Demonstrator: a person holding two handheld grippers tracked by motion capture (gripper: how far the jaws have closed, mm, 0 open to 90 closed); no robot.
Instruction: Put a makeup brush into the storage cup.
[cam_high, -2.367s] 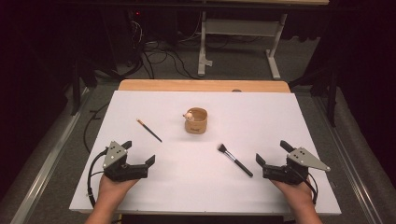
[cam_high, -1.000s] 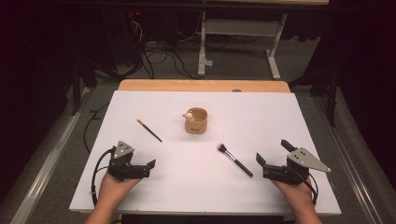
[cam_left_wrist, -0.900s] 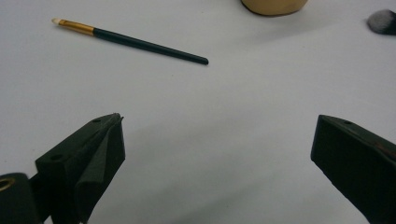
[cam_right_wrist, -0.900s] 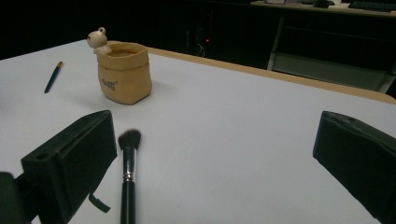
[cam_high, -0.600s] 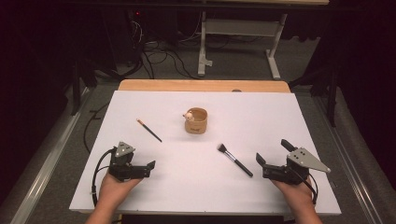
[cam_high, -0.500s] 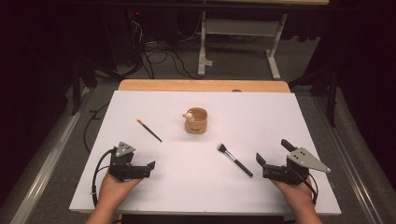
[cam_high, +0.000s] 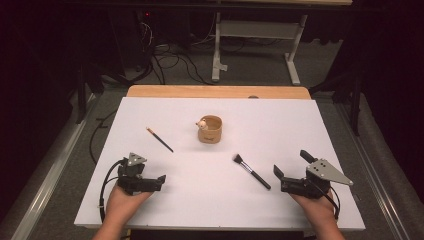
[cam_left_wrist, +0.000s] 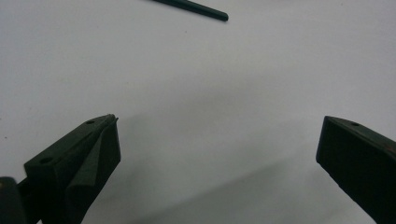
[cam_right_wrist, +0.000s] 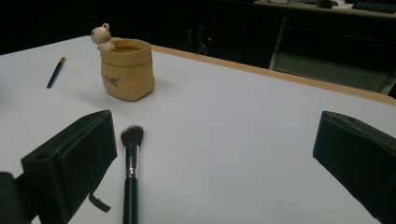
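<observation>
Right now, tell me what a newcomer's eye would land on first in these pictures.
Probably the small tan pot with a little bear figure on its rim, alone near the middle of the white table. Next, the black makeup brush lying in front of the right gripper, and the thin brush farther out from the left gripper. Both grippers rest open at the near edge.

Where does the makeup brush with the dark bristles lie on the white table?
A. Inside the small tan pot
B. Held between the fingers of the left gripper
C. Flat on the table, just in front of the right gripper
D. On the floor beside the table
C: the makeup brush lies flat on the table, close to the open right gripper, apart from the tan pot.
</observation>
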